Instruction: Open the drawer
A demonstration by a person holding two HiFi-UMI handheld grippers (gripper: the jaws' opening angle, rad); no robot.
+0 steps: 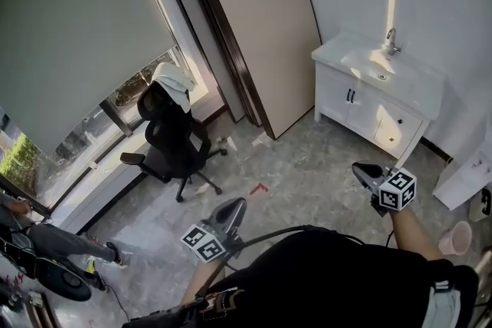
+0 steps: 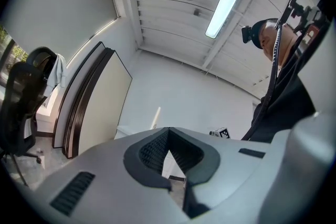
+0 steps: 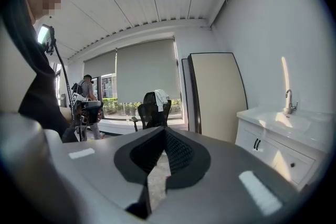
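A white vanity cabinet (image 1: 361, 100) with a sink and faucet (image 1: 391, 41) stands against the far right wall. Its drawer (image 1: 397, 127) with a small black knob sits at the right, beside two doors with black handles (image 1: 350, 95). My right gripper (image 1: 361, 171) is shut and empty, well short of the cabinet and pointing toward it. In the right gripper view, the gripper (image 3: 164, 131) has the drawer (image 3: 293, 164) off to the right. My left gripper (image 1: 231, 210) is lower left, shut with nothing held. Its own view looks past the gripper (image 2: 168, 131) at the ceiling and wall.
A black office chair (image 1: 173, 138) with a white cloth on its back stands by the window. Large beige panels (image 1: 254, 27) lean on the wall left of the cabinet. A pink bucket (image 1: 460, 237) and another white unit (image 1: 469, 177) are at the right edge. A person (image 1: 46, 242) stands far left.
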